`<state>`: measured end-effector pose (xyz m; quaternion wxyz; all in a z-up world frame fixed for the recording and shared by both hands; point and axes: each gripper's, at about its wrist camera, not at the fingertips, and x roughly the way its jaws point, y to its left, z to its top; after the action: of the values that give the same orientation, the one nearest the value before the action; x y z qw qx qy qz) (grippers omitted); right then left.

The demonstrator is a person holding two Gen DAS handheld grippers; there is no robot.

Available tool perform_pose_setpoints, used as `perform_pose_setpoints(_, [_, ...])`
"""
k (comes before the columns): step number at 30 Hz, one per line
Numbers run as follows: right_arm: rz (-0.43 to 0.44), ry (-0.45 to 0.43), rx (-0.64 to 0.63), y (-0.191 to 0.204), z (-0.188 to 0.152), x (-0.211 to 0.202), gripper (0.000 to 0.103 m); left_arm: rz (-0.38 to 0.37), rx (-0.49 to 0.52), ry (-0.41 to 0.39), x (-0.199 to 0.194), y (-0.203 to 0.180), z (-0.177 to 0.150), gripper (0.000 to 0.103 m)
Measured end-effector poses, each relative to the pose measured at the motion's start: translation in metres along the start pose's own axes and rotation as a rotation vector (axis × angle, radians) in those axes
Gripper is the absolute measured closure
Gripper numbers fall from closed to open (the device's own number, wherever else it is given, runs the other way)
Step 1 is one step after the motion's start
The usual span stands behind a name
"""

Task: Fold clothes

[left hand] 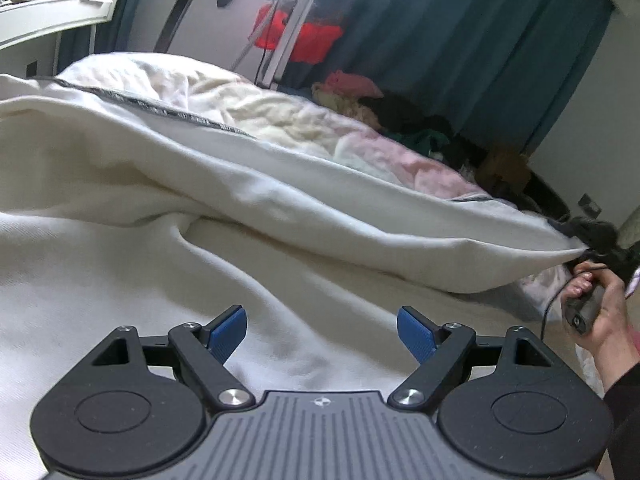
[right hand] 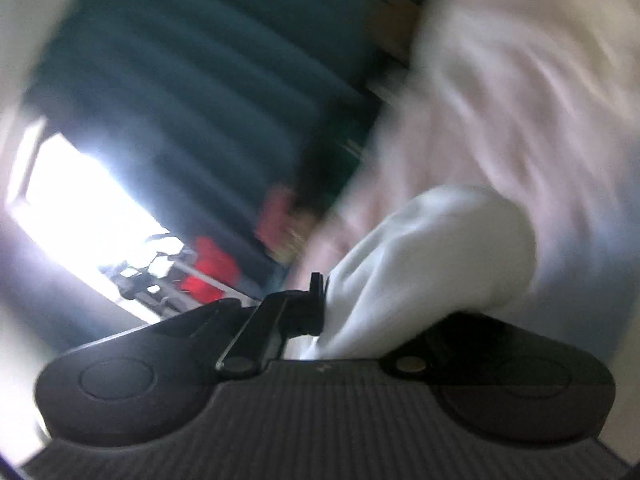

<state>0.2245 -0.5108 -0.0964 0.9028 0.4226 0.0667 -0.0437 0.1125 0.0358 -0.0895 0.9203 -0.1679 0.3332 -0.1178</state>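
Note:
A large cream-white garment (left hand: 240, 200) with a dark trim line lies spread over the bed, one edge lifted into a long fold. My left gripper (left hand: 322, 334) is open and empty just above the cloth, its blue pads (left hand: 228, 332) wide apart. My right gripper (left hand: 588, 252) shows at the far right of the left wrist view, held in a hand, pulling the garment's corner taut. In the blurred right wrist view my right gripper (right hand: 332, 312) is shut on a bunch of the white cloth (right hand: 432, 256).
A pale pink and white duvet (left hand: 360, 140) lies behind the garment. A pile of dark and pink clothes (left hand: 392, 112) sits at the far bed edge. Teal curtains (left hand: 460, 40), a drying rack with a red item (left hand: 300, 36) and a white shelf (left hand: 52, 12) stand behind.

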Motion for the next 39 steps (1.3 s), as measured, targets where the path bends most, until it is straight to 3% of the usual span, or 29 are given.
perform_pose_setpoints(1, [0.013, -0.025, -0.078, 0.008, 0.001, -0.007, 0.095, -0.004, -0.001, -0.019, -0.004, 0.001, 0.000, 0.019])
perform_pose_setpoints(3, [-0.049, -0.020, -0.151, 0.007, 0.001, -0.013, 0.095, -0.004, 0.002, -0.039, -0.010, 0.001, 0.001, 0.019])
perform_pose_setpoints(6, [-0.276, 0.112, -0.075, -0.034, -0.010, -0.007, 0.094, -0.006, 0.008, -0.051, -0.014, 0.001, 0.003, 0.019])
perform_pose_setpoints(8, [-0.377, 0.194, -0.043, -0.056, -0.023, -0.013, 0.092, 0.012, 0.034, -0.056, -0.015, -0.002, 0.004, 0.019])
perform_pose_setpoints(13, [-0.466, 0.288, -0.125, -0.049, -0.028, -0.016, 0.085, 0.104, 0.163, -0.155, -0.026, -0.014, 0.009, 0.019])
perform_pose_setpoints(14, [-0.488, 0.303, -0.162, -0.039, -0.026, -0.014, 0.078, 0.119, 0.180, -0.173, -0.029, -0.016, 0.011, 0.018])
perform_pose_setpoints(16, [-0.501, 0.303, -0.219, -0.022, -0.028, -0.024, 0.049, 0.124, 0.181, -0.192, -0.034, -0.017, 0.015, 0.018])
perform_pose_setpoints(17, [-0.497, 0.302, -0.248, -0.012, -0.030, -0.028, 0.025, 0.117, 0.176, -0.191, -0.036, -0.016, 0.015, 0.018])
perform_pose_setpoints(18, [-0.490, 0.305, -0.285, -0.005, -0.033, -0.035, 0.017, 0.114, 0.175, -0.188, -0.038, -0.016, 0.015, 0.018])
perform_pose_setpoints(22, [-0.404, 0.308, -0.375, 0.036, -0.046, -0.082, 0.017, 0.110, 0.198, -0.193, -0.051, -0.021, 0.012, 0.018])
perform_pose_setpoints(26, [-0.202, 0.317, -0.434, 0.087, -0.063, -0.133, 0.017, 0.113, 0.230, -0.215, -0.067, -0.029, 0.009, 0.017])
perform_pose_setpoints(30, [-0.069, 0.307, -0.476, 0.126, -0.089, -0.196, 0.017, 0.128, 0.287, -0.241, -0.088, -0.037, 0.001, 0.016])
perform_pose_setpoints(34, [-0.029, 0.314, -0.530, 0.137, -0.119, -0.234, 0.018, 0.126, 0.296, -0.248, -0.101, -0.041, -0.009, 0.015])
perform_pose_setpoints(39, [0.004, 0.316, -0.576, 0.137, -0.136, -0.237, 0.018, 0.133, 0.303, -0.244, -0.106, -0.044, -0.021, 0.015])
